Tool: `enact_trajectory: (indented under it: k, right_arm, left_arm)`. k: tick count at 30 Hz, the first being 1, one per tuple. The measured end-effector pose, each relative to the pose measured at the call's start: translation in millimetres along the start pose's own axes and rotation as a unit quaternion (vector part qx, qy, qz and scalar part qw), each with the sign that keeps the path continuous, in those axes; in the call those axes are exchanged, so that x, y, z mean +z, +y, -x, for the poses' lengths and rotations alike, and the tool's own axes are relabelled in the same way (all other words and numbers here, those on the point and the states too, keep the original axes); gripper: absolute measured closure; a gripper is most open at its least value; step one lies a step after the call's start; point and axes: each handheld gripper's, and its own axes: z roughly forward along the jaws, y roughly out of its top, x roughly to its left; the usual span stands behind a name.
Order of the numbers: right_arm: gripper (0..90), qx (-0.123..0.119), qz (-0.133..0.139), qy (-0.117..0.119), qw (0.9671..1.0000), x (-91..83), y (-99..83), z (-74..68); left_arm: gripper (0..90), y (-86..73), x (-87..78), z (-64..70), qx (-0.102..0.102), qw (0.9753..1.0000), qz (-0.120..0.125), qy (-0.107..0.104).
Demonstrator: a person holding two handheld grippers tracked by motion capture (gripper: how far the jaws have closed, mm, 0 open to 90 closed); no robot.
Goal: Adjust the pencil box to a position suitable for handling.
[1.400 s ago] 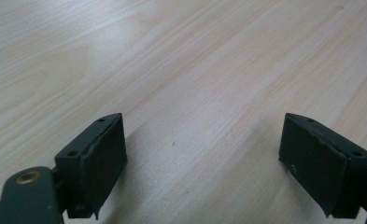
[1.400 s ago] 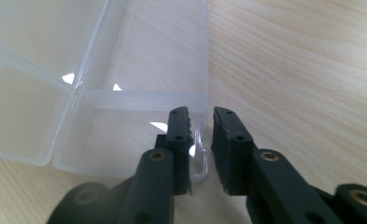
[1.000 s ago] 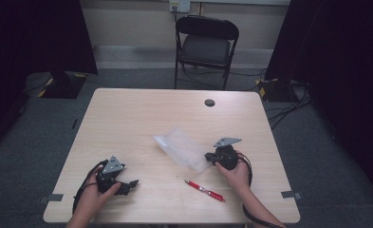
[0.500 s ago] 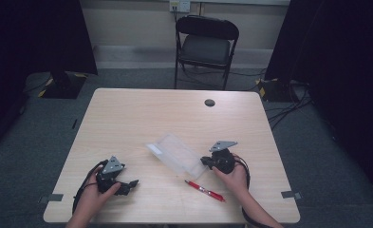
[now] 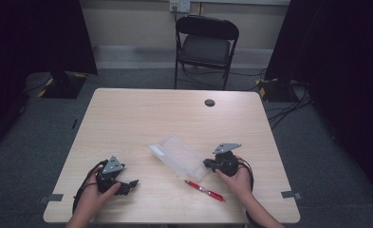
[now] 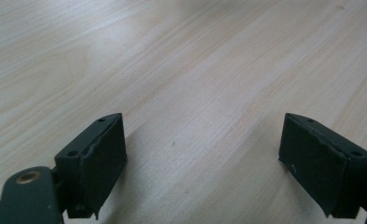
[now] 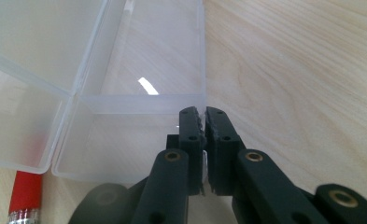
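Note:
A clear plastic case (image 5: 177,154) lies open on the wooden table (image 5: 151,114), right of centre. My right gripper (image 5: 208,164) is at its near right corner. In the right gripper view that gripper (image 7: 204,116) is shut on the thin side wall of the case (image 7: 125,70). A red pen (image 5: 204,191) lies just in front of the case, and its red end (image 7: 27,196) shows beside the case's corner. My left gripper (image 5: 130,185) rests near the front left of the table, held by a hand. It stands open (image 6: 202,158) over bare wood.
A black folding chair (image 5: 205,47) stands beyond the far edge of the table. A small dark round grommet (image 5: 209,102) sits in the tabletop near the far edge. Cables and dark curtains lie at both sides on the grey carpet.
My right gripper has drawn slightly toward the person, and the clear case has shifted with it, a little left and nearer. The left gripper has stayed put.

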Motion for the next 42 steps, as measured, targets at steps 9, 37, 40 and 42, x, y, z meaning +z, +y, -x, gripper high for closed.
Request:
enact_trajectory:
  k: [9, 37, 40, 42]
  right_arm:
    - [77.6, 0.016, 0.017, -0.004, 0.9997, -6.7, -1.5, 2.7]
    - [39.1, 0.002, 0.036, 0.029, 0.9989, -47.7, -27.8, -23.5]
    - [37.8, 0.001, 0.034, 0.028, 0.999, -49.5, -30.8, -24.5]
    - [37.4, 0.001, 0.035, 0.029, 0.999, -50.8, -32.9, -25.0]
  left_arm:
    - [14.5, 0.0, 0.0, 0.0, 0.0, 1.0, 0.0, 0.0]
    - [14.4, 0.0, 0.0, 0.0, -0.001, 1.0, 0.0, -0.001]
    - [14.4, 0.0, 0.0, -0.1, 0.0, 1.0, 0.0, 0.0]
    - [14.4, 0.0, -0.1, -0.1, 0.0, 1.0, -0.001, 0.0]
